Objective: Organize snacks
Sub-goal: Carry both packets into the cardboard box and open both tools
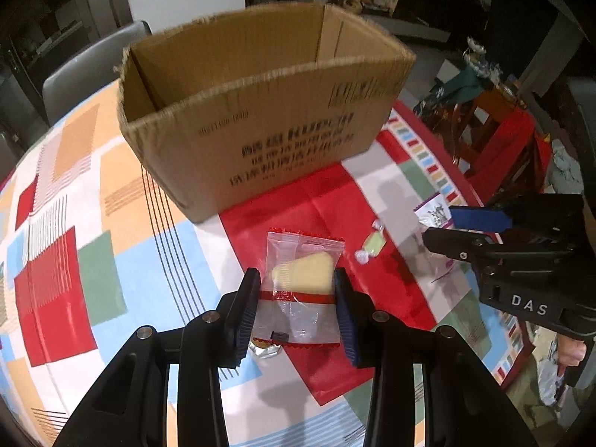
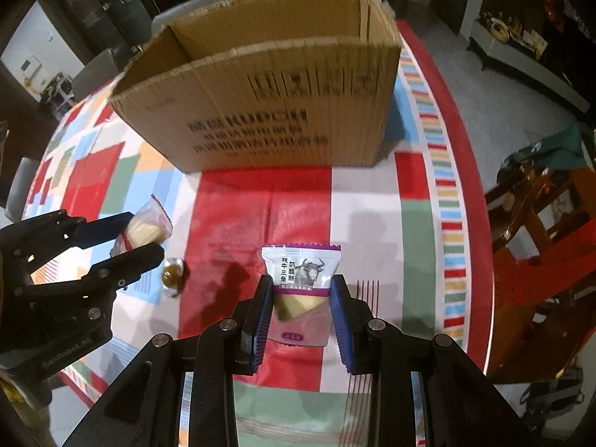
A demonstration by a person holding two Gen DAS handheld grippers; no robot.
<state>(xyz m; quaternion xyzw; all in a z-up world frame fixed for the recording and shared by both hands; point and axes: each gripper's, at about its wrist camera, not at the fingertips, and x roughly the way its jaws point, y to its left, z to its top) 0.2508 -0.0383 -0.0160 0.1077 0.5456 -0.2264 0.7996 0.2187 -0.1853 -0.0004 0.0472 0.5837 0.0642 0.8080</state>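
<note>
Legibly, "DAS" marks the right tool (image 1: 443,225).

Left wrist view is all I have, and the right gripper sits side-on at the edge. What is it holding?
Observer: The right gripper has its jaws shut on a purple-trimmed packet printed with a bull.
Operator: Can you see what's inside?
Observer: A pale wedge shows through the clear lower half.
Operator: Something is hidden under my red-edged packet. What is it?
Observer: A wrapped amber candy lies on the tablecloth, just below the left gripper and its red-edged packet.
</note>
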